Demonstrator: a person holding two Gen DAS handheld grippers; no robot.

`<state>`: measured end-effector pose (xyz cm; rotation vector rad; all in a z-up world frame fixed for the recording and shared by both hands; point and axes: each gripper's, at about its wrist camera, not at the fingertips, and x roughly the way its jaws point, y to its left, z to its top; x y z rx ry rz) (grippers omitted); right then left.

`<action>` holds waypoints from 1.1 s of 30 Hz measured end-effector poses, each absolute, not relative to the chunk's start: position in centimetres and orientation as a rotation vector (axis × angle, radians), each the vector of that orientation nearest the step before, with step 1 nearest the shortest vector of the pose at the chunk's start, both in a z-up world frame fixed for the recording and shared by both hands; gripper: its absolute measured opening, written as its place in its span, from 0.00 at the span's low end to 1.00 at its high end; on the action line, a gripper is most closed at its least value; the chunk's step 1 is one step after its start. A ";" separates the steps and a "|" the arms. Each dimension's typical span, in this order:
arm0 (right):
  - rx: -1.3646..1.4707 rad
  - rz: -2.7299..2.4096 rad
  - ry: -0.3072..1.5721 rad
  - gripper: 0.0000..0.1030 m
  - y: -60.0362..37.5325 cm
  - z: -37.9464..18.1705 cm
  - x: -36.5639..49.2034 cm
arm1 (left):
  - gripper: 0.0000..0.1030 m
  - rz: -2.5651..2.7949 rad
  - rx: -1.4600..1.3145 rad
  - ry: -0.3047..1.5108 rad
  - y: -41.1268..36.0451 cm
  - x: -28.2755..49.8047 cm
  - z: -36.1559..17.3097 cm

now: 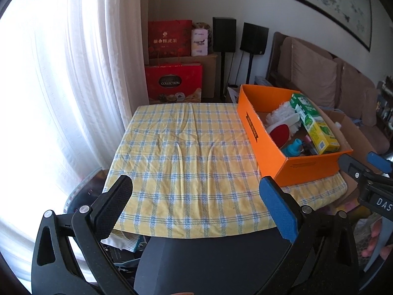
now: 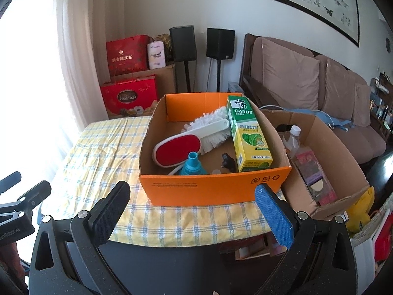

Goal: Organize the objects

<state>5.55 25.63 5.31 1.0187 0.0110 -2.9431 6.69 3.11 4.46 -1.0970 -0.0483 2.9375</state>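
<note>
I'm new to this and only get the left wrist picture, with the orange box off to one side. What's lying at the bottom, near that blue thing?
Observer: A small black plug, on the box floor between the blue funnel-like piece and the green toothpaste carton.
Operator: Is the other tool holding anything?
Observer: No. The right gripper has its jaws wide open and empty, in front of the orange box.
Operator: What's past the box?
Observer: A brown cardboard box with a clear bottle inside.
</note>
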 end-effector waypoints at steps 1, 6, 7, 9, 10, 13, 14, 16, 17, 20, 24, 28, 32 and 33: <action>1.017 -2.944 0.009 1.00 25.6 5.3 5.6 | 1.00 2.940 -1.093 -0.050 3.1 6.8 4.5; 1.017 -2.945 0.007 1.00 25.7 5.3 5.7 | 1.00 2.944 -1.089 -0.041 3.2 7.1 4.6; 1.016 -2.944 0.008 1.00 25.7 5.3 5.7 | 1.00 2.946 -1.088 -0.039 3.2 7.2 4.6; 1.014 -2.946 0.009 1.00 25.6 5.3 5.8 | 1.00 2.945 -1.090 -0.042 3.2 7.2 4.5; 1.013 -2.948 0.009 1.00 25.5 5.3 5.8 | 1.00 2.945 -1.092 -0.045 3.1 7.2 4.5; 1.012 -2.948 0.008 1.00 25.5 5.3 5.8 | 1.00 2.951 -1.093 -0.059 3.0 7.2 4.5; 1.013 -2.947 0.009 1.00 25.5 5.3 5.8 | 1.00 2.953 -1.091 -0.064 2.9 7.2 4.5; 1.016 -2.948 0.008 1.00 25.4 5.3 5.8 | 1.00 2.958 -1.090 -0.072 2.7 7.2 4.5; 1.017 -2.947 0.006 1.00 25.4 5.3 5.8 | 1.00 2.959 -1.091 -0.073 2.7 7.1 4.5; 1.016 -2.947 0.004 1.00 25.3 5.3 5.7 | 1.00 2.963 -1.094 -0.070 2.5 7.1 4.4; 1.020 -2.948 0.006 1.00 25.3 5.3 5.7 | 1.00 2.959 -1.098 -0.070 2.5 7.0 4.3; 1.021 -2.949 0.005 1.00 25.2 5.3 5.7 | 1.00 2.958 -1.102 -0.073 2.5 7.0 4.2; 1.020 -2.948 0.003 1.00 25.3 5.3 5.7 | 1.00 2.958 -1.103 -0.073 2.5 7.0 4.2; 1.021 -2.948 0.004 1.00 25.3 5.3 5.7 | 1.00 2.958 -1.103 -0.072 2.5 7.0 4.2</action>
